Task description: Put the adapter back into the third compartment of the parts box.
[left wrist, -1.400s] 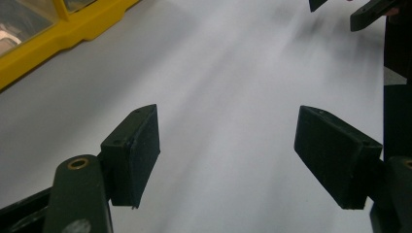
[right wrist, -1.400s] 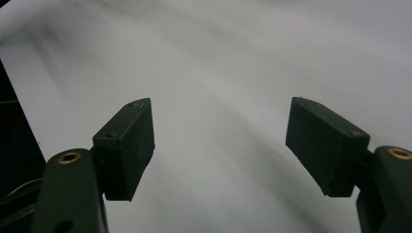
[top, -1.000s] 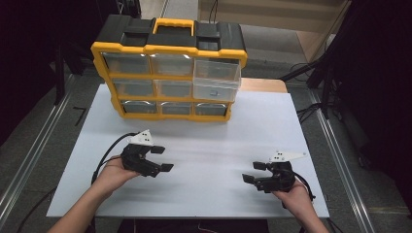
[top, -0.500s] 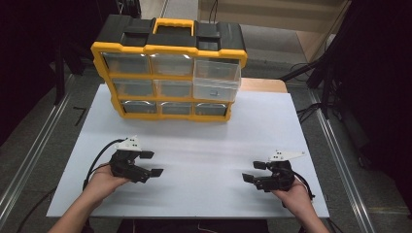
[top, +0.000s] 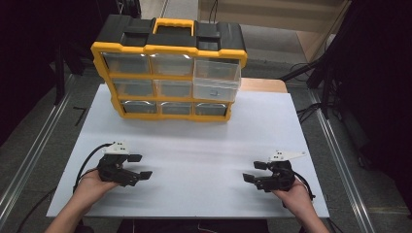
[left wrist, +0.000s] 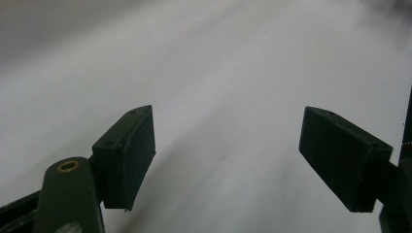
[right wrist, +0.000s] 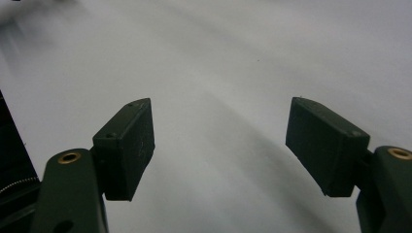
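Altogether two grippers lie low over the white table [top: 194, 141], each in one hand. At the left, the left gripper [top: 140, 167] points its long axis toward the table's middle, to the right in the high view; its jaws have just been opening and stand wide apart with nothing between them, bare table beyond them in the left gripper view. At the right, well apart from it, the right gripper [top: 253, 172] points back toward the left, jaws likewise spread and holding nothing. One yellow and black drawer organizer [top: 167, 73] stands upright at the far edge, showing nine drawers in three rows; their contents cannot be made out.
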A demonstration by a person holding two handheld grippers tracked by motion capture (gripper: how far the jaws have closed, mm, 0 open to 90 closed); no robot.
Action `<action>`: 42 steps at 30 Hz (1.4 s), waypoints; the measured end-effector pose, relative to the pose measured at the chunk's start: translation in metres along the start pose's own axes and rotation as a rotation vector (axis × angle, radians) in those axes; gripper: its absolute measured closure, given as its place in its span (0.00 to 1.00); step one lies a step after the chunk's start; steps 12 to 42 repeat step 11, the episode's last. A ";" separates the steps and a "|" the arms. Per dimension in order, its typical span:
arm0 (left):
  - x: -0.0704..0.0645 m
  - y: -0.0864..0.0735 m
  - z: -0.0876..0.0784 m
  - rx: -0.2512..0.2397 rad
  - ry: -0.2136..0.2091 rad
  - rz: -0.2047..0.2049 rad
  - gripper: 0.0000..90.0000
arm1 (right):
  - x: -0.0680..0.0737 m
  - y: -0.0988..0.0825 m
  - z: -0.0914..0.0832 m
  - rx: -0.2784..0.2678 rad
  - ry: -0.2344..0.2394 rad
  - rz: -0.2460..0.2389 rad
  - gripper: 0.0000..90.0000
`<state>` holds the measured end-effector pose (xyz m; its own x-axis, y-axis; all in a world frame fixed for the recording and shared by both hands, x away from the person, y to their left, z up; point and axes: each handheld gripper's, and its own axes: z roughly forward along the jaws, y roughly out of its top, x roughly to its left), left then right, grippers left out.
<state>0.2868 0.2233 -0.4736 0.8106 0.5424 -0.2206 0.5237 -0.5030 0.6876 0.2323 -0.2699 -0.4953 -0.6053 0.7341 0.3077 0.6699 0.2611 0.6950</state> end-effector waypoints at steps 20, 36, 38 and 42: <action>0.003 -0.007 0.000 0.040 0.022 0.007 0.25 | -0.002 -0.002 0.001 0.008 -0.001 0.011 0.27; 0.003 -0.007 0.000 0.040 0.022 0.007 0.25 | -0.002 -0.002 0.001 0.008 -0.001 0.011 0.27; 0.003 -0.007 0.000 0.040 0.022 0.007 0.25 | -0.002 -0.002 0.001 0.008 -0.001 0.011 0.27; 0.003 -0.007 0.000 0.040 0.022 0.007 0.25 | -0.002 -0.002 0.001 0.008 -0.001 0.011 0.27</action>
